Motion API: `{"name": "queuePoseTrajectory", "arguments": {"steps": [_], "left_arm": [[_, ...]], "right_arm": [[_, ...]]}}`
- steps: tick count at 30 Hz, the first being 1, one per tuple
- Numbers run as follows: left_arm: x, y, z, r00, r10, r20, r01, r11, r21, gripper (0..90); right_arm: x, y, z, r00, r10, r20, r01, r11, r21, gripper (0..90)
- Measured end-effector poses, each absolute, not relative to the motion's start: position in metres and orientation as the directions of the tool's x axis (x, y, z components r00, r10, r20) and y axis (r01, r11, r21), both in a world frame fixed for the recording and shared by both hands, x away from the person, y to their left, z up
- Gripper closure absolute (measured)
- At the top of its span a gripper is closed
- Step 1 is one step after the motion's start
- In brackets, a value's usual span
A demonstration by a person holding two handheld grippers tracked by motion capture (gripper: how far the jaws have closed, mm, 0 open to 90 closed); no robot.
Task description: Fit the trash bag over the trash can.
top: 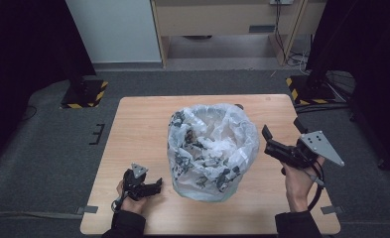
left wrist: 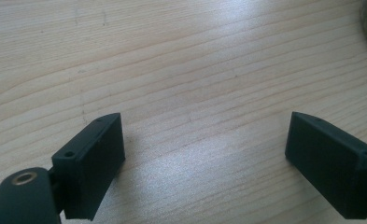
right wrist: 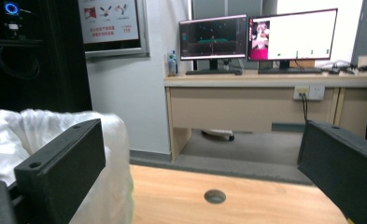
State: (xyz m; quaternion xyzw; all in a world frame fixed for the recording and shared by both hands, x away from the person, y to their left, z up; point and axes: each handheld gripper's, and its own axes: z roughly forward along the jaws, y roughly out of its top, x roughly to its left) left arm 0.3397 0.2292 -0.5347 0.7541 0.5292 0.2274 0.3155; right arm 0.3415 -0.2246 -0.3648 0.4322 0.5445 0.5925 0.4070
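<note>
While bag-lined bin (top: 213, 148) stands between them, left gripper (top: 152, 187), right gripper (top: 272, 144): jaws spread, empty.

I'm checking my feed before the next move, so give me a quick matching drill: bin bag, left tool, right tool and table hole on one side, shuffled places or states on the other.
Things:
1. plastic bag
2. left tool
3. right tool
4. hole in the table

Places or states:
A. open, low over bare wood near the table's front left
B. round, in the tabletop near its far edge
C. open, raised at the bag's right side
D. translucent with dark print, lining a bin at mid-table

Pairs: 1-D, 2-A, 3-C, 4-B
</note>
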Motion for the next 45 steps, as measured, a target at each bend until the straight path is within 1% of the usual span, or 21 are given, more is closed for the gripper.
{"name": "queuePoseTrajectory", "arguments": {"steps": [6, 9, 12, 15, 25, 27, 29, 32, 37, 41, 45], "left_arm": [[0.340, 0.229, -0.535, 0.336, 0.942, 0.009, 0.655, -0.240, 0.716, 11.2], [0.340, 0.229, -0.535, 0.335, 0.942, 0.009, 0.655, -0.240, 0.716, 11.2], [0.339, 0.229, -0.535, 0.334, 0.942, 0.009, 0.655, -0.239, 0.716, 11.1], [0.339, 0.229, -0.535, 0.334, 0.942, 0.009, 0.655, -0.239, 0.716, 11.0], [0.339, 0.229, -0.535, 0.336, 0.942, 0.010, 0.655, -0.241, 0.716, 10.6], [0.339, 0.230, -0.535, 0.337, 0.942, 0.010, 0.656, -0.242, 0.715, 10.5], [0.338, 0.230, -0.535, 0.338, 0.941, 0.010, 0.656, -0.243, 0.715, 10.4], [0.338, 0.230, -0.534, 0.343, 0.939, 0.011, 0.657, -0.248, 0.712, 10.4], [0.337, 0.231, -0.535, 0.343, 0.939, 0.009, 0.656, -0.246, 0.714, 9.8], [0.336, 0.233, -0.535, 0.349, 0.937, 0.010, 0.658, -0.253, 0.709, 8.6], [0.335, 0.234, -0.535, 0.352, 0.936, 0.009, 0.658, -0.255, 0.708, 7.1]], "right_arm": [[0.341, -0.233, -0.386, -0.288, 0.955, 0.068, 0.043, -0.059, 0.997, 0.7], [0.341, -0.236, -0.399, -0.287, 0.955, 0.074, 0.085, -0.051, 0.995, 0.6], [0.340, -0.236, -0.411, -0.293, 0.954, 0.059, 0.117, -0.025, 0.993, 0.6], [0.340, -0.236, -0.422, -0.304, 0.951, 0.060, 0.150, -0.015, 0.989, 0.6], [0.340, -0.237, -0.461, -0.354, 0.935, 0.018, 0.275, 0.086, 0.958, 0.7], [0.339, -0.240, -0.469, -0.357, 0.934, 0.027, 0.299, 0.087, 0.950, 0.8], [0.339, -0.243, -0.477, -0.360, 0.932, 0.041, 0.330, 0.086, 0.940, 0.8], [0.341, -0.249, -0.488, -0.359, 0.933, 0.003, 0.385, 0.145, 0.912, 1.1], [0.343, -0.265, -0.505, -0.374, 0.926, 0.045, 0.500, 0.161, 0.851, 2.1], [0.343, -0.274, -0.516, -0.383, 0.922, 0.060, 0.552, 0.177, 0.815, 3.0], [0.344, -0.284, -0.524, -0.367, 0.928, 0.054, 0.587, 0.186, 0.788, 3.5]]}}
